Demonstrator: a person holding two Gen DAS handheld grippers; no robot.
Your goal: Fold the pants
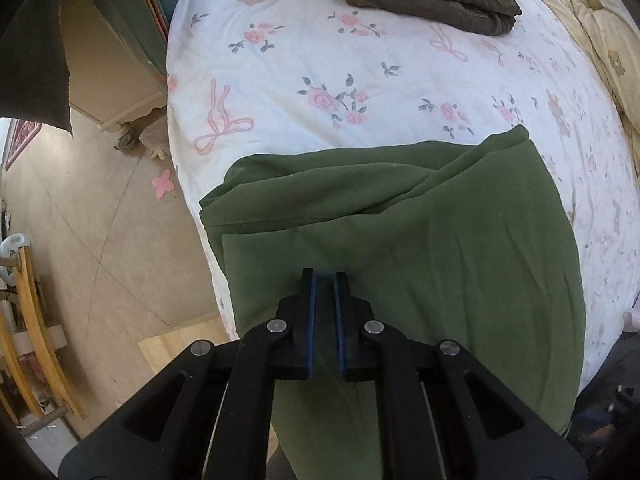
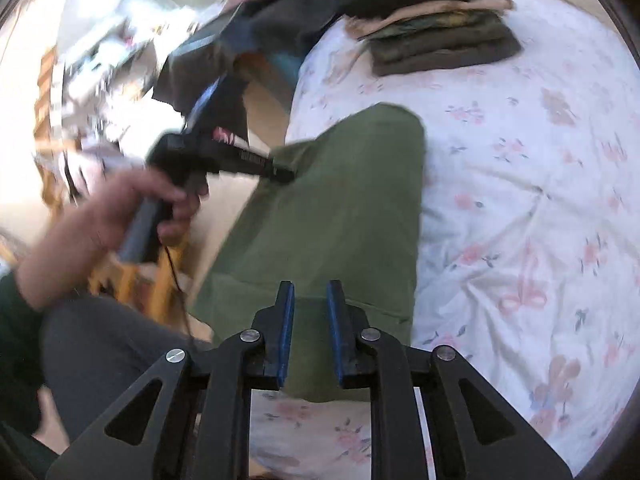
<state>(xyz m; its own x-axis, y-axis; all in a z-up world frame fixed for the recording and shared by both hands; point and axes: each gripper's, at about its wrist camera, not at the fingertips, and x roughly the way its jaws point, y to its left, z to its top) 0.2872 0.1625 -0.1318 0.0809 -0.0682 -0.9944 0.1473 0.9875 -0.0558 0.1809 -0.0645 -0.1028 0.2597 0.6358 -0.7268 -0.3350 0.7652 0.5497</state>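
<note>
Two tongs over green pants (image 1: 400, 248) on the bed (image 1: 304, 64); left tongs (image 1: 325, 280) closed and empty; right tongs (image 2: 309, 292) slightly parted.

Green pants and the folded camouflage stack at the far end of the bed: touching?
Apart. The left wrist view shows a broad strip of floral sheet between the green pants and the camouflage stack.

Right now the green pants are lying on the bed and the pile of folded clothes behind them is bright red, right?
Not quite. The pile is dark olive and camouflage, not bright red; the left wrist view shows it clearly. The rest is right: the green pants lie on the bed, with the pile behind them.
</note>
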